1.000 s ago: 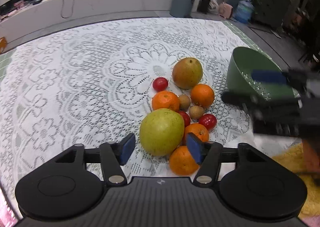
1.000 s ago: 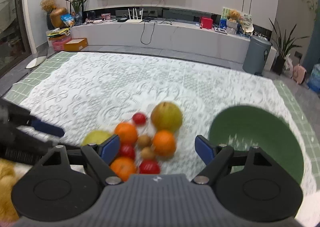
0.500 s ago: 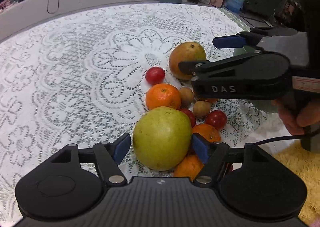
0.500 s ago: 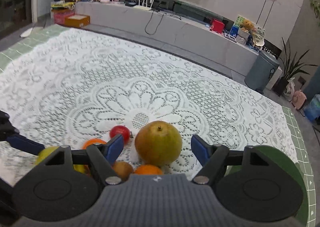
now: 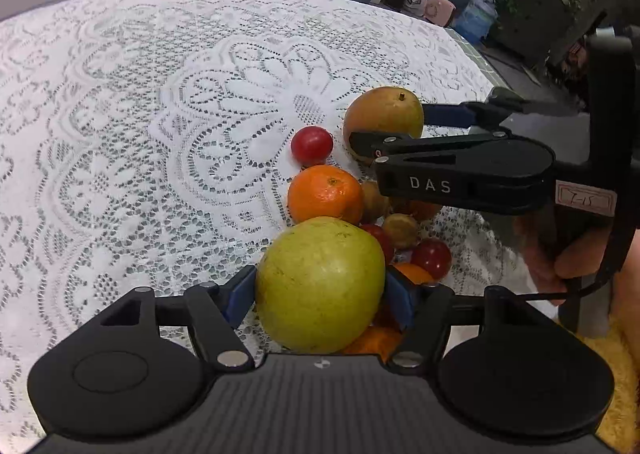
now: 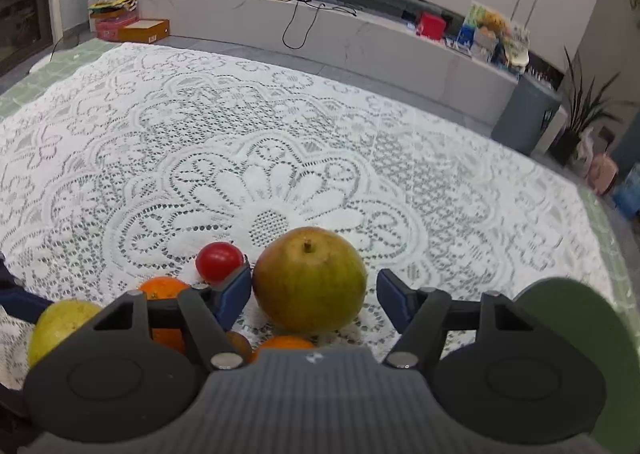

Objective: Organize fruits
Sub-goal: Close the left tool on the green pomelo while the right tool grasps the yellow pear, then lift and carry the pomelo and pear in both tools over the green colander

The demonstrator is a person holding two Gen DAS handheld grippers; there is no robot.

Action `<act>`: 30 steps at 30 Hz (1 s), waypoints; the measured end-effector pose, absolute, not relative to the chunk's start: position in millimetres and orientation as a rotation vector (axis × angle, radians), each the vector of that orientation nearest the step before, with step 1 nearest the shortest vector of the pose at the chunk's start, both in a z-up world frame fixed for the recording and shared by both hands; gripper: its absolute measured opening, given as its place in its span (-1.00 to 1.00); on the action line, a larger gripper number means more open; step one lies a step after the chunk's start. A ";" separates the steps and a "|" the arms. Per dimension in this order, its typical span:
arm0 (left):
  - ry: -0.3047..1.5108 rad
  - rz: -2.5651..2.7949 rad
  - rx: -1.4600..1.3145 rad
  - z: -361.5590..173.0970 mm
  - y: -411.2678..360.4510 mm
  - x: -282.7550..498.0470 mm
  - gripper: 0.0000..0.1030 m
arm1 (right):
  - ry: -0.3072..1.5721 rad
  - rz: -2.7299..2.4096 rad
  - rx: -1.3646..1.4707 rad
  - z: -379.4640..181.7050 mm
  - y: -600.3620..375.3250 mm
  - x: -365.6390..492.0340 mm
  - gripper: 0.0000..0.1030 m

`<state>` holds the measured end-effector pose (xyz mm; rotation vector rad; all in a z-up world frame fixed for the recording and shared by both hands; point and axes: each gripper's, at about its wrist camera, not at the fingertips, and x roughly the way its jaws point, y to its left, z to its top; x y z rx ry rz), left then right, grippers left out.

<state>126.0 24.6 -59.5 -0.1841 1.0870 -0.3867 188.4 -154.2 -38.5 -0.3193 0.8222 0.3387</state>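
Since the fruits lie heaped together on the lace cloth [image 5: 160, 133] over the bench, each hand seems to be singling out one of the two big ones first. They stand proud of the pile and can be lifted clear without scattering the rest. At the near left of the heap, the left tongs [image 5: 320, 294] have just been closing around the green pear [image 5: 320, 282], and both blue pads look pressed to its flanks, so it reads as gripped though not yet raised. Between the pears sit a mandarin [image 5: 325, 193], a cherry tomato [image 6: 219, 262] and smaller fruits, untouched. Further right, the right tongs [image 6: 314, 294] have just been narrowing on the russet pear [image 6: 310, 280]. Their left pad sits against it, but a gap shows at the right pad, so nothing is held. A green bowl [image 6: 568, 318] waits at the far right, probably the destination.
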 end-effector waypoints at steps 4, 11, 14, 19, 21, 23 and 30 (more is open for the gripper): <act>1.082 -0.392 -0.187 -60.3 24.9 125.0 0.49 | 0.818 0.348 -0.309 -40.4 -152.3 187.4 0.20; 1.060 -0.384 -0.179 -59.1 23.6 119.5 0.48 | 0.785 0.342 -0.320 -42.2 -150.9 180.9 0.19; 1.049 -0.382 -0.174 -58.4 23.3 116.6 0.48 | 0.764 0.342 -0.333 -42.6 -151.1 175.6 0.19; 1.031 -0.357 -0.154 -55.8 21.7 112.7 0.48 | 0.714 0.325 -0.356 -38.6 -149.8 165.3 0.19; 1.017 -0.341 -0.145 -54.0 23.1 109.9 0.48 | 0.700 0.312 -0.361 -35.7 -150.3 161.1 0.19; 1.000 -0.331 -0.146 -51.7 25.8 105.7 0.48 | 0.694 0.304 -0.350 -32.8 -151.5 156.1 0.19; 0.925 -0.281 -0.163 -37.9 31.3 86.4 0.48 | 0.642 0.311 -0.331 -18.1 -154.1 133.1 0.19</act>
